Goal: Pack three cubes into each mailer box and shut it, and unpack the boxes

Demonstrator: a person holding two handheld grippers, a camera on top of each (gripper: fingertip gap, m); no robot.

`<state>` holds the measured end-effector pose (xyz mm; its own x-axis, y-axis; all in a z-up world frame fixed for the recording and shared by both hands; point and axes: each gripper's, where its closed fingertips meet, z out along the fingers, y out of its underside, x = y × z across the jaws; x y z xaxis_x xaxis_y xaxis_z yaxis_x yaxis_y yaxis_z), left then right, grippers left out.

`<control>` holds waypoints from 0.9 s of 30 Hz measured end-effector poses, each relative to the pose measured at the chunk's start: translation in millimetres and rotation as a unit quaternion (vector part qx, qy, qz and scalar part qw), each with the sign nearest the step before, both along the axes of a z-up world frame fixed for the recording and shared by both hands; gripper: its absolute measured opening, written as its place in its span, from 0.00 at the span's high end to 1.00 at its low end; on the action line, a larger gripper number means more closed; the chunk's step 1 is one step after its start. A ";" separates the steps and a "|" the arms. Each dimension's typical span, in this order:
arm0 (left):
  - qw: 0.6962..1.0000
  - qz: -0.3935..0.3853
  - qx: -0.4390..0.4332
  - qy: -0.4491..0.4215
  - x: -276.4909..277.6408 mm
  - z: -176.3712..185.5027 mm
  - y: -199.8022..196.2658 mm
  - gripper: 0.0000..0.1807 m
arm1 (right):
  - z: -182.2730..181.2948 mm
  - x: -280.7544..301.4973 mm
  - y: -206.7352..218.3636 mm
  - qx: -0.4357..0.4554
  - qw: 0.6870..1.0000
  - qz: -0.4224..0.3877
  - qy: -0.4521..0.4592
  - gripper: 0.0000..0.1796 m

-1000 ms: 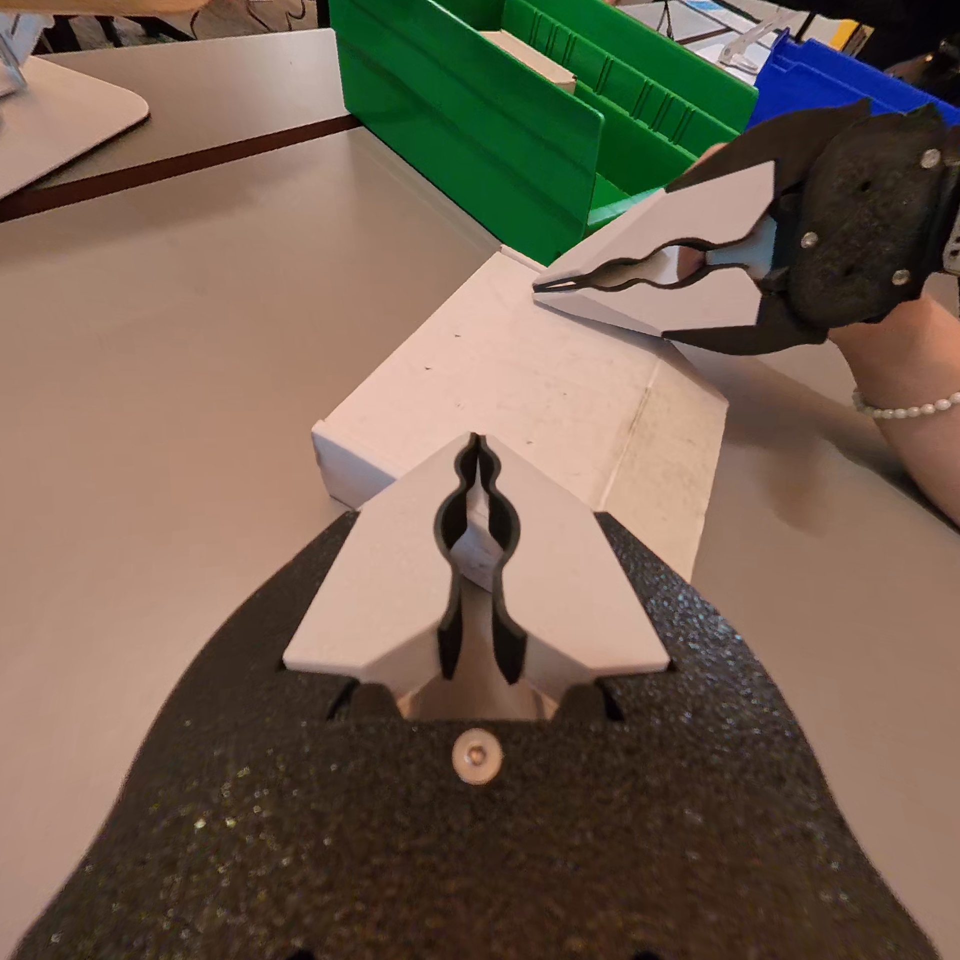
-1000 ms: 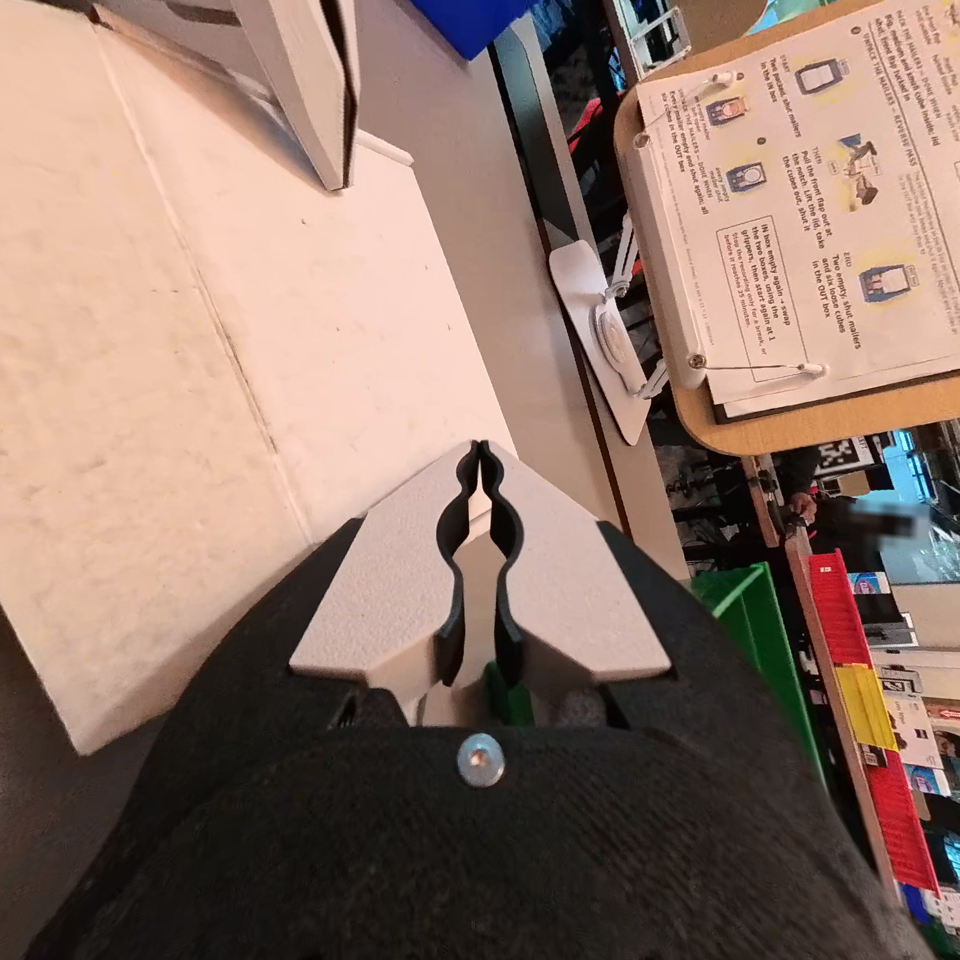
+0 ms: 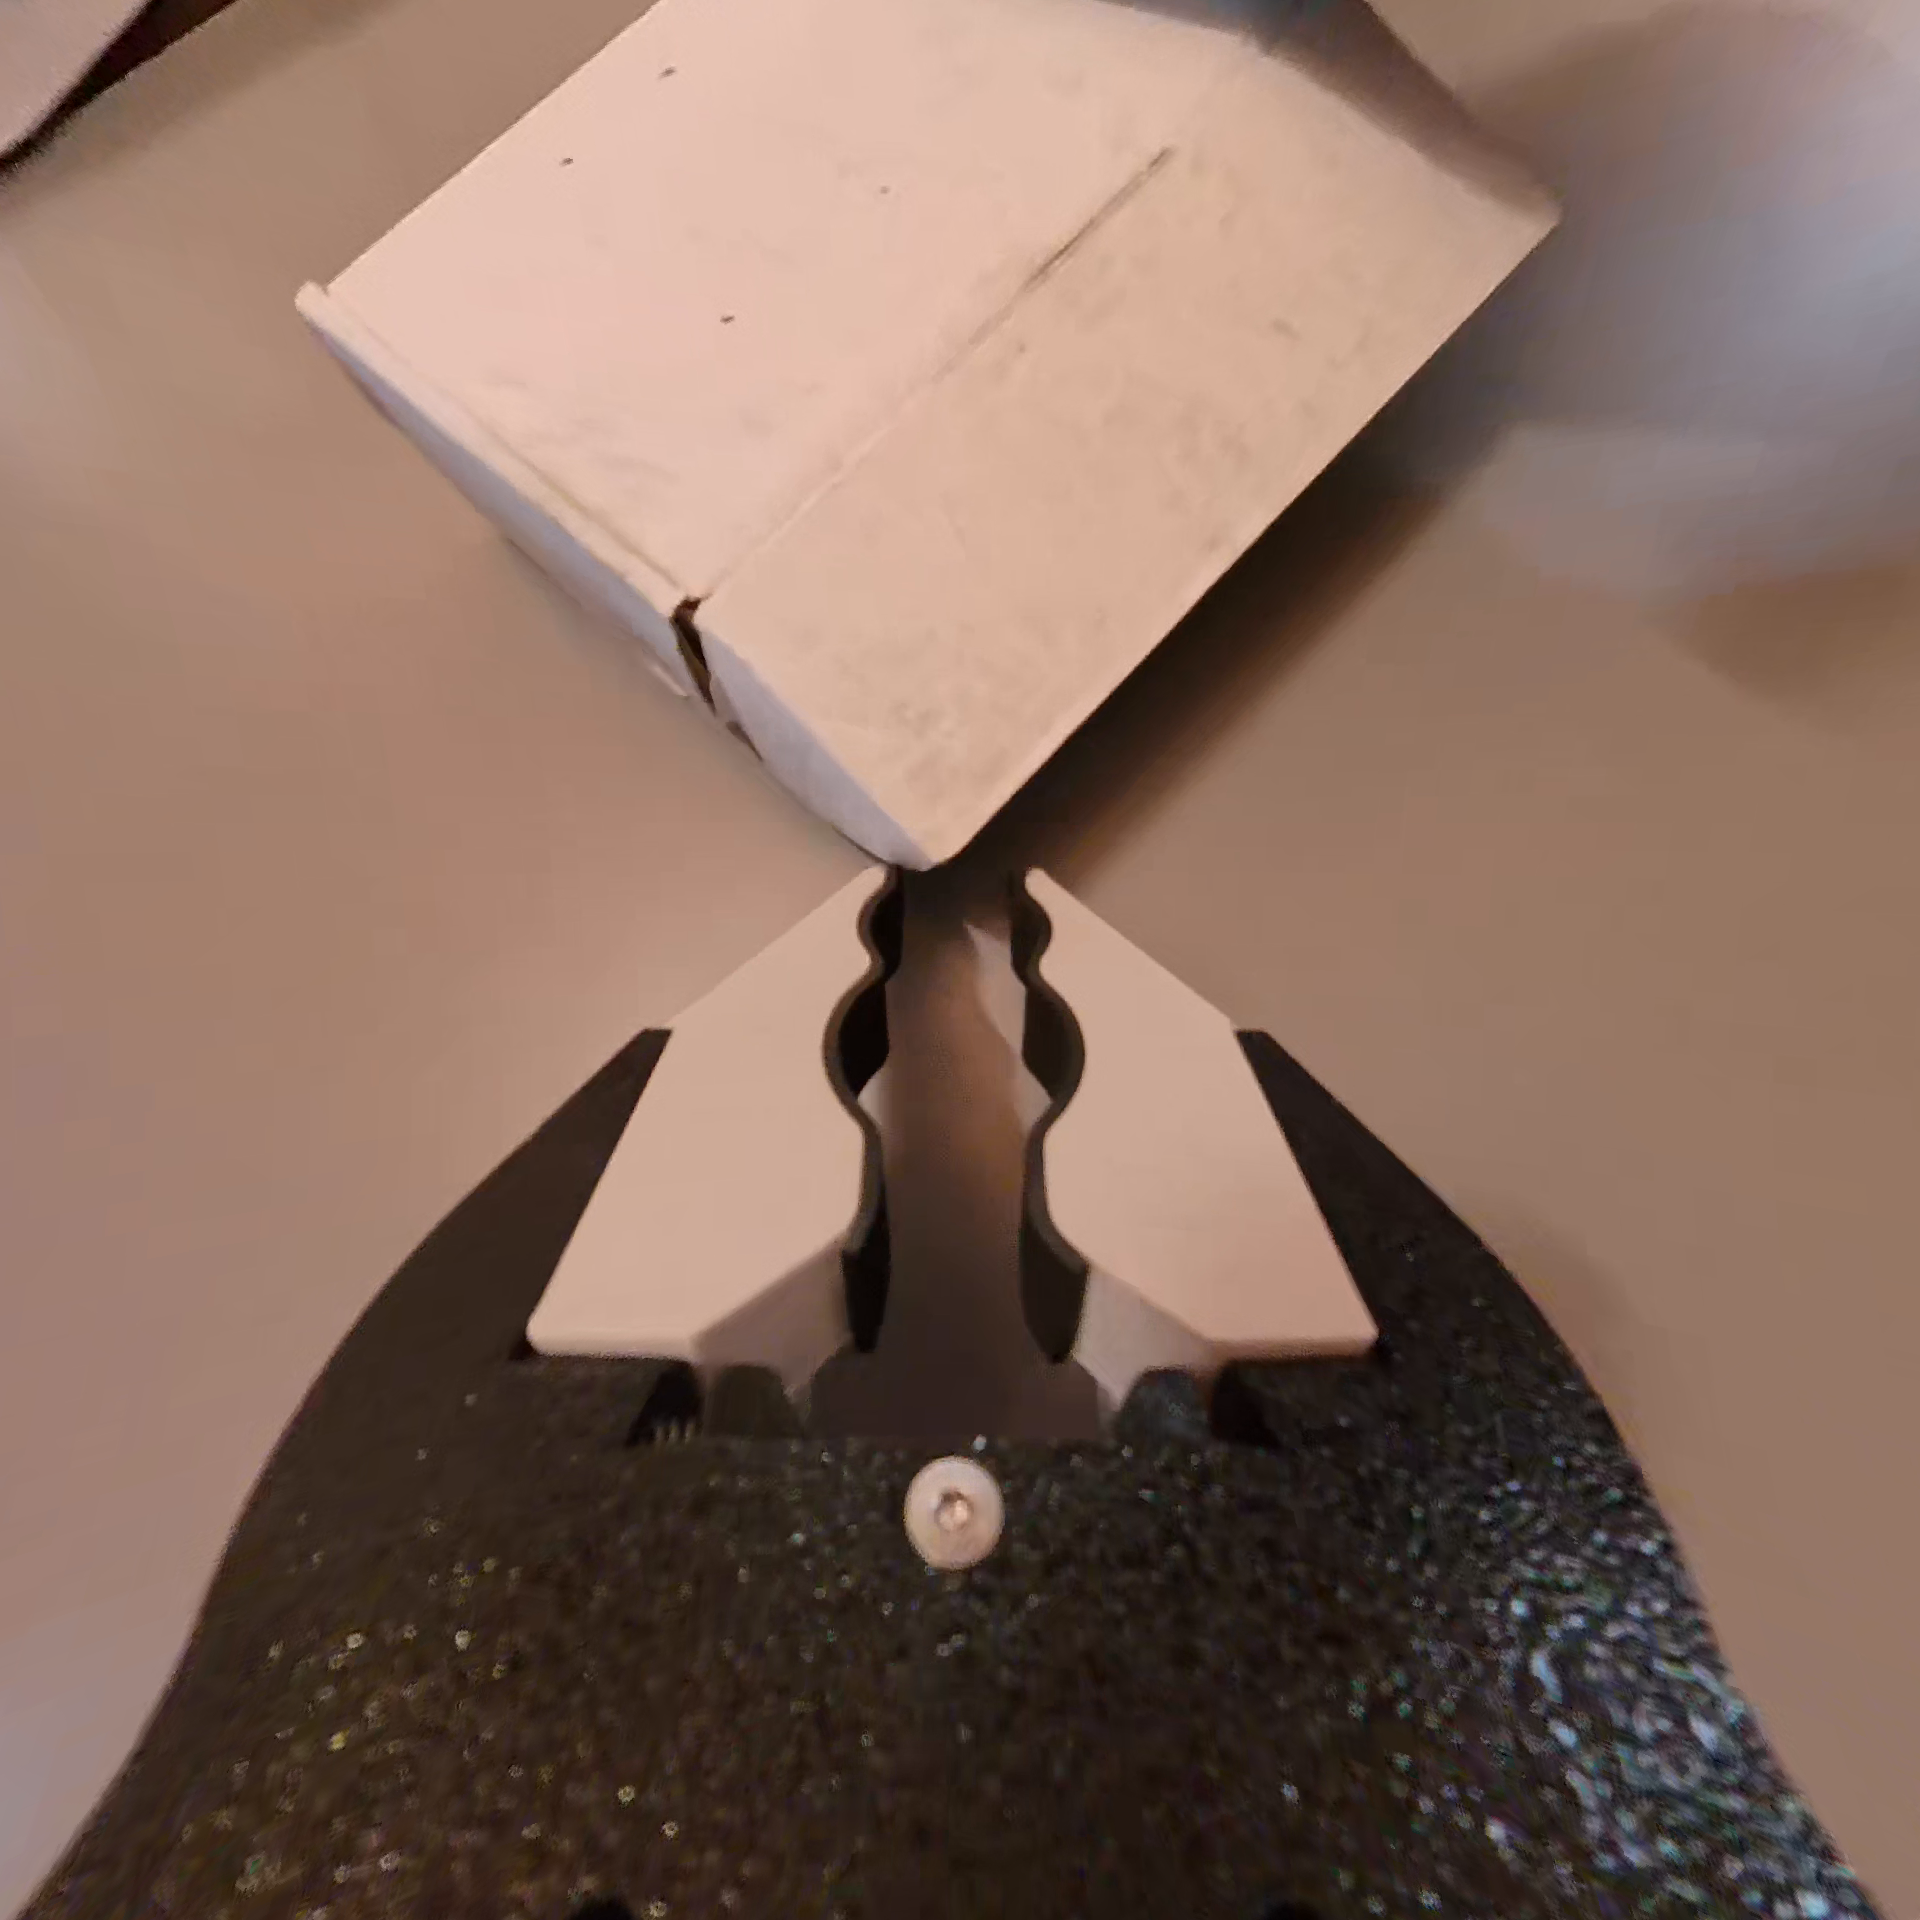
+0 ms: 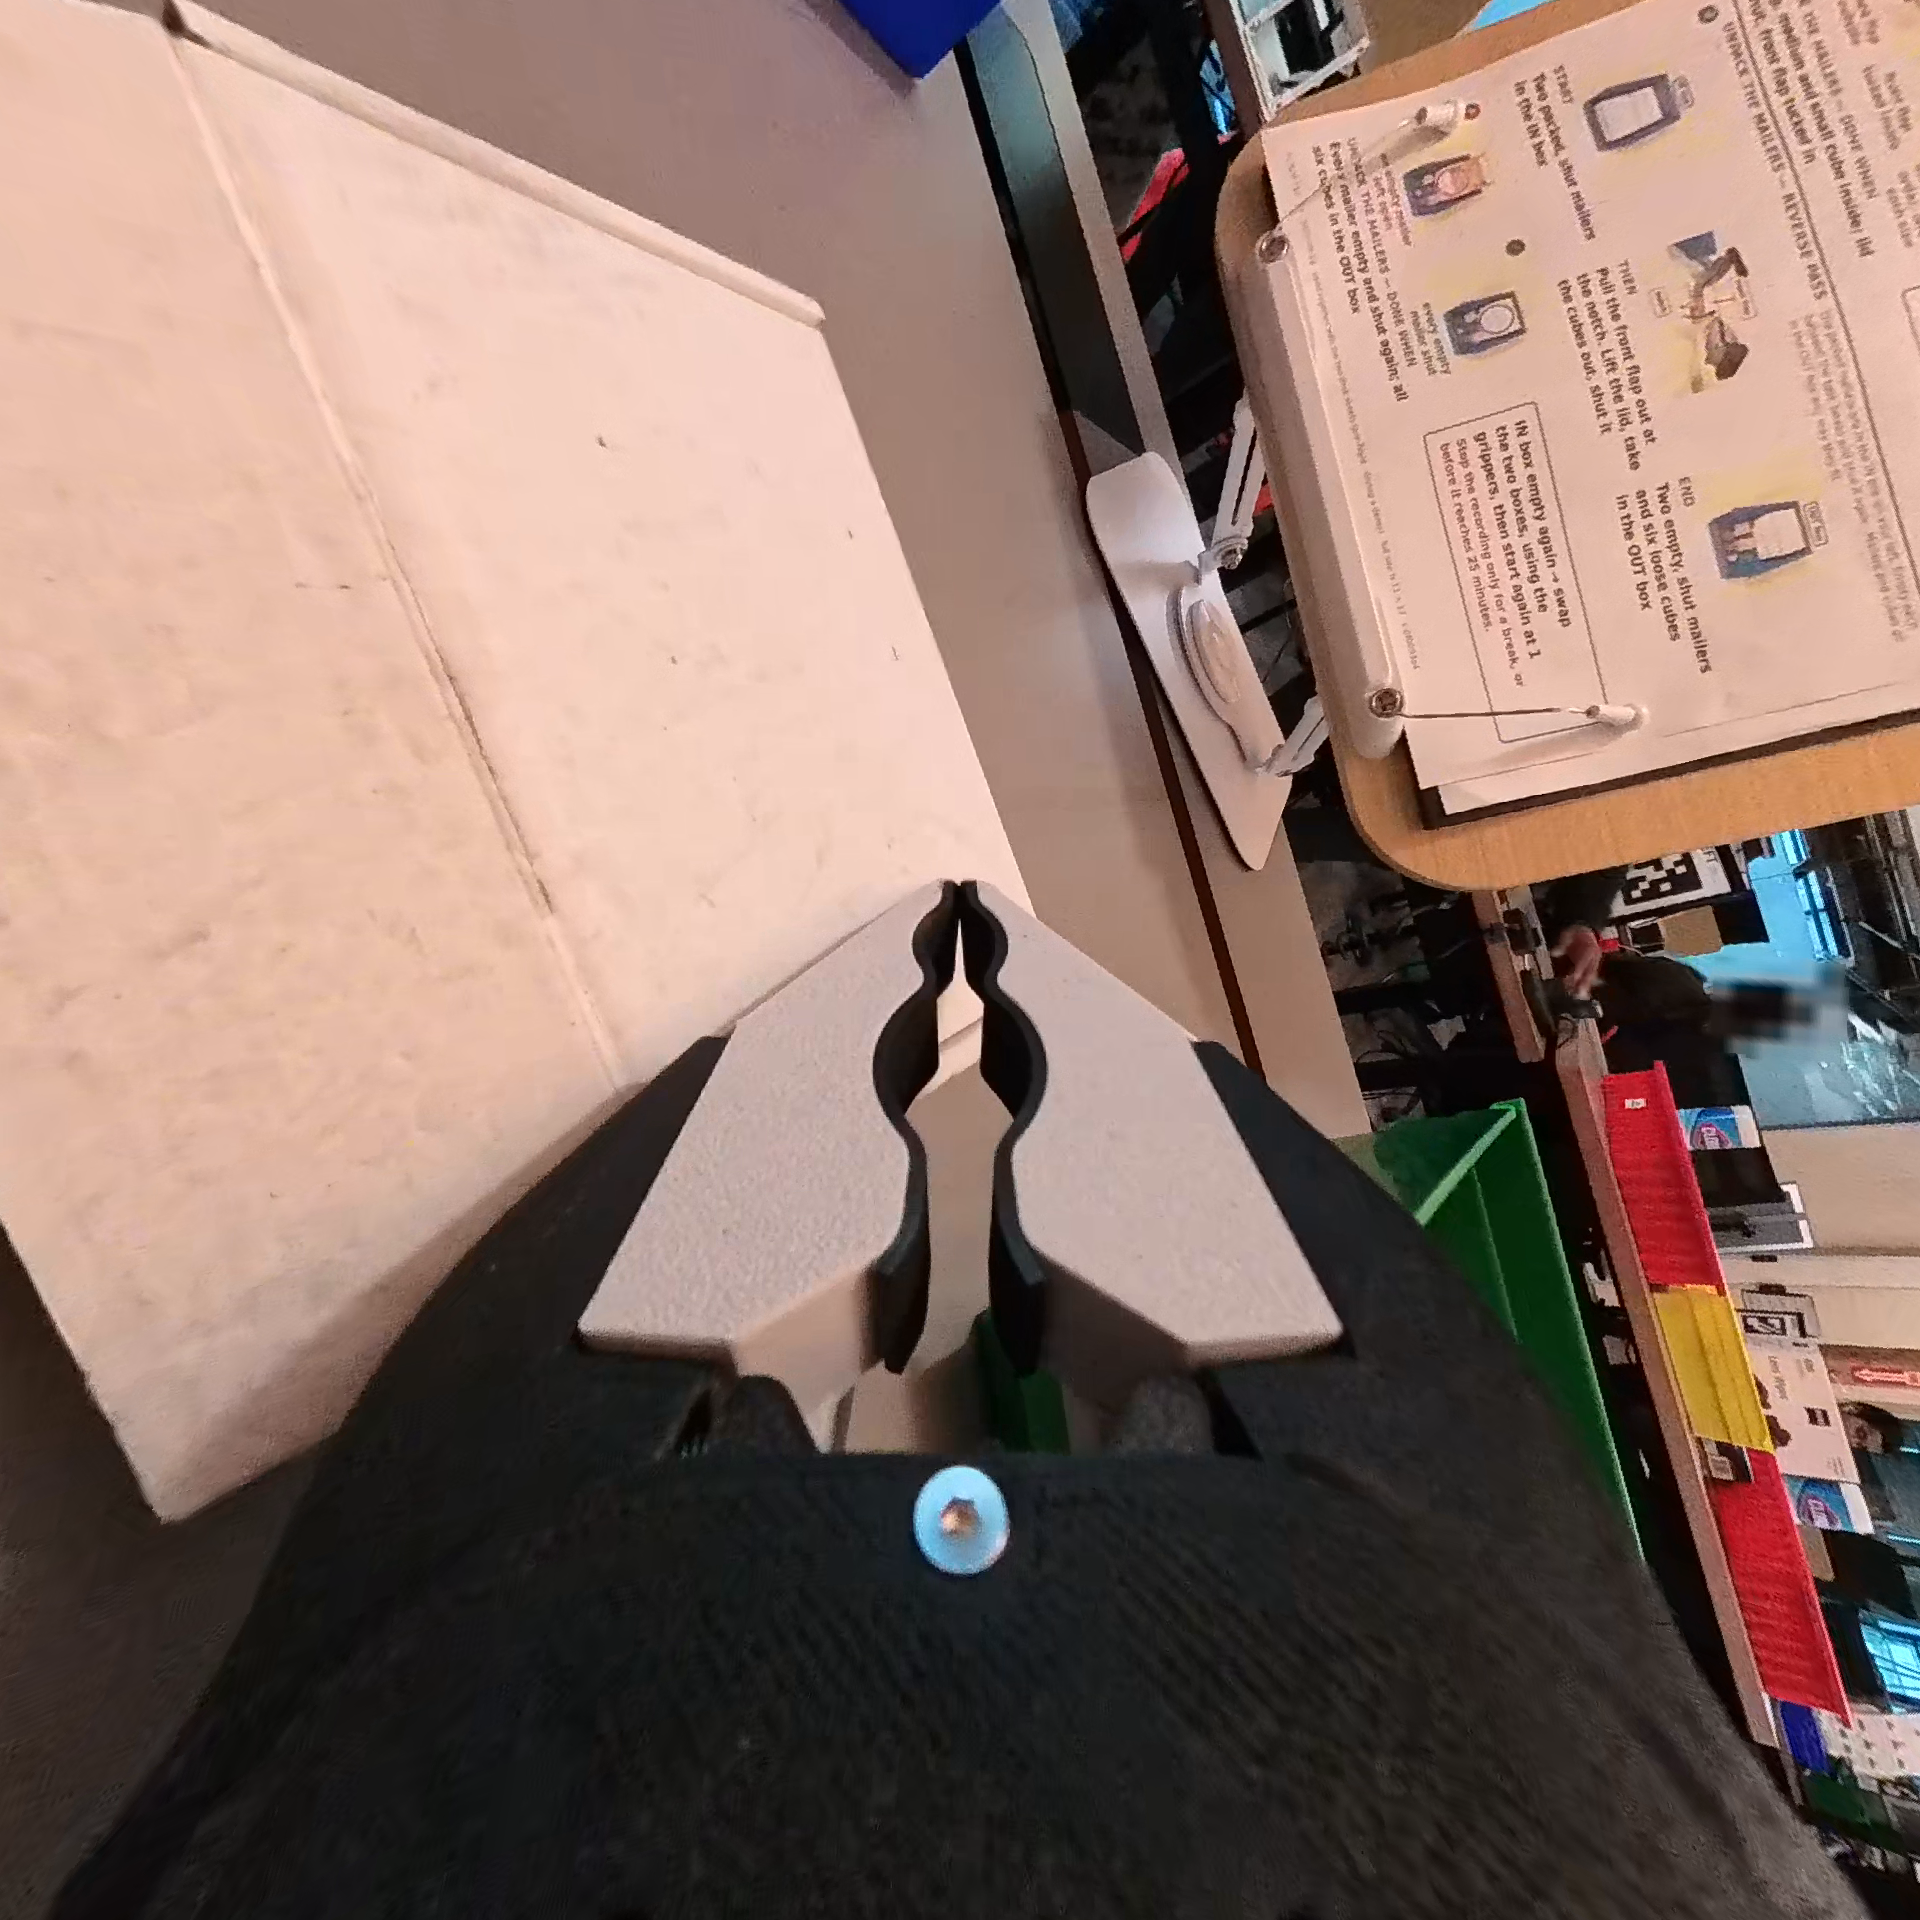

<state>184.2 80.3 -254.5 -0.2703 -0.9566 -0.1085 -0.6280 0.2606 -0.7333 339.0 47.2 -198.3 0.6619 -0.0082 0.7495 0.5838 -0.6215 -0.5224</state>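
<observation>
A white cardboard mailer box (image 3: 883,364) lies shut on the beige table (image 3: 208,935), its front flap sticking out flat. My left gripper (image 3: 958,883) is open by a narrow gap and empty. Its fingertips (image 3: 883,914) are just short of the box's near corner and point down at the table. In the right wrist view the same box (image 4: 416,623) fills the left side. My right gripper (image 4: 956,896) is shut with nothing between the jaws and sits low over the lid near the box's edge. No cubes show. The right gripper is out of the left wrist view.
A green bin (image 4: 1475,1174) stands beyond the box, and a blue bin's corner (image 4: 904,31) shows at the top. An instruction sheet on a wooden board (image 4: 1558,416) and a white stand base (image 4: 1195,644) are past the table edge.
My left gripper has opened, drawn back off the box's flap and tilted down toward the near corner. The right gripper has stayed shut over the lid, almost in place.
</observation>
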 end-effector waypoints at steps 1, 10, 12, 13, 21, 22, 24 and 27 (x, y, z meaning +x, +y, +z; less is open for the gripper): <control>1.000 0.003 0.017 0.002 -1.1 -0.2 3.4 0.90 | 0.1 0.0 0.0 0.001 1.000 0.000 0.000 1.00; 0.999 0.016 0.033 -0.021 11.5 2.8 9.3 0.96 | 0.1 0.0 0.0 0.004 1.000 -0.001 0.005 1.00; 0.998 0.011 0.050 -0.022 12.5 2.5 12.1 0.97 | 0.1 0.3 -0.2 0.005 1.000 -0.003 0.006 1.00; 0.998 0.009 0.050 -0.022 12.8 2.5 12.5 0.97 | 0.1 0.3 -0.2 0.005 1.000 -0.004 0.005 1.00; 0.999 -0.033 -0.026 0.000 12.0 1.1 7.2 0.95 | 0.1 0.2 -0.2 0.007 1.000 -0.003 0.011 1.00; 0.999 -0.040 -0.028 0.001 12.0 1.0 7.1 0.95 | 0.1 0.2 -0.1 0.007 1.000 -0.004 0.012 1.00; 0.998 -0.055 -0.020 -0.001 12.3 0.9 7.8 0.95 | 0.0 0.2 -0.1 0.007 1.000 -0.004 0.014 1.00; 0.997 -0.068 -0.025 0.000 12.4 1.2 7.7 0.94 | 0.1 0.4 -0.2 0.006 1.000 -0.005 0.012 1.00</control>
<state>196.6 88.0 -253.3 -0.3976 -0.9155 -0.0615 -0.5899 0.3063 -0.7471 339.4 47.0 -198.3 0.6797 -0.0235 0.7331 0.5644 -0.6217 -0.5432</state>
